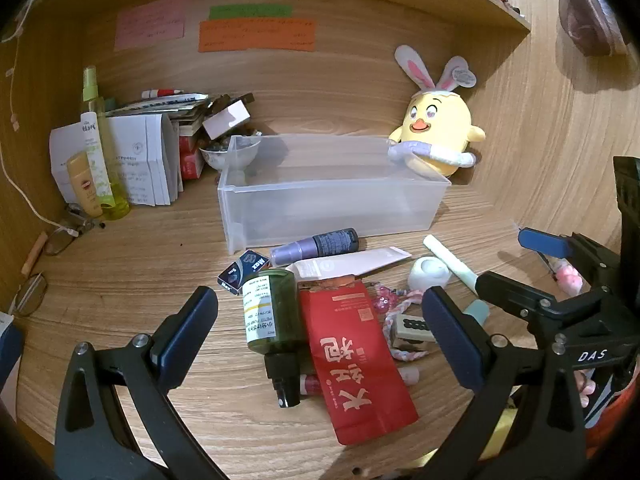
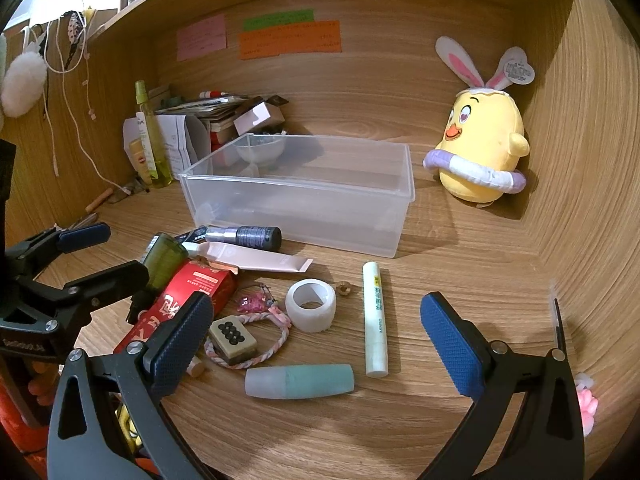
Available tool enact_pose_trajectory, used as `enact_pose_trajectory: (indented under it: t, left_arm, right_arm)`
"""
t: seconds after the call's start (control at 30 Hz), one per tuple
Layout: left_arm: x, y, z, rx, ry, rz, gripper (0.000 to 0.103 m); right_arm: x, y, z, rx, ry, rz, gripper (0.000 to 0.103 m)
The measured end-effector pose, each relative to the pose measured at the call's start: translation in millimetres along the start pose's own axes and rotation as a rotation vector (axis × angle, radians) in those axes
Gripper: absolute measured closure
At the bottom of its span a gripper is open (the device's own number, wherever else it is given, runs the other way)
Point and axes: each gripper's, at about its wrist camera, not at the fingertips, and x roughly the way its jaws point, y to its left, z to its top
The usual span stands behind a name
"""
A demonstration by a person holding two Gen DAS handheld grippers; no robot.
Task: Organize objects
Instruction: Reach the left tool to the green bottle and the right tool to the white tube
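A clear plastic bin (image 1: 332, 192) (image 2: 304, 196) stands empty on the wooden desk. In front of it lie a green spray bottle (image 1: 270, 312), a red pouch (image 1: 356, 360), a purple-black tube (image 1: 316, 244), a pink tube (image 1: 352, 264), a tape roll (image 2: 311, 310), a pale green stick (image 2: 375, 320), a teal tube (image 2: 300, 381) and a mahjong tile on a braided cord (image 2: 233, 338). My left gripper (image 1: 320, 336) is open above the spray bottle and pouch. My right gripper (image 2: 316, 340) is open above the tape roll and teal tube.
A yellow chick plush (image 2: 484, 148) sits at the back right. Papers, boxes, a small bowl and a yellow-green spray bottle (image 1: 102, 152) crowd the back left corner. Glasses (image 1: 30, 292) lie at the left. Sticky notes (image 1: 256, 34) hang on the back wall.
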Motion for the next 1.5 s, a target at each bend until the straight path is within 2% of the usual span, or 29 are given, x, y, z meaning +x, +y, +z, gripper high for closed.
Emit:
enact_pose_trajectory:
  t: [0.57, 0.87, 1.27, 1.33, 1.4, 1.5]
  left_arm:
    - [-5.1, -4.9, 2.0, 0.016, -0.006, -0.006, 0.000]
    - [-0.7, -4.0, 2.8, 0.014, 0.012, -0.037, 0.000]
    - [9.7, 23.0, 7.4, -0.040, 0.011, -0.033, 0.000]
    - [11.0, 30.6, 8.1, -0.057, 0.017, -0.037, 0.003]
    - [13.9, 38.0, 8.7, -0.072, 0.033, -0.043, 0.014]
    - [21.6, 49.9, 8.7, -0.099, 0.065, -0.042, 0.015]
  right_arm:
    - [0.8, -1.3, 0.5, 0.007, 0.005, 0.003, 0.000]
    - [5.4, -1.0, 3.0, -0.002, 0.013, 0.003, 0.000]
    - [22.1, -10.0, 10.8, -0.013, 0.042, -0.009, 0.000]
    - [23.4, -12.6, 12.1, -0.014, 0.043, -0.011, 0.000]
    - [25.5, -16.4, 13.5, -0.008, 0.050, -0.003, 0.001]
    - [31.1, -24.7, 15.4, 0.017, 0.066, 0.005, 0.002]
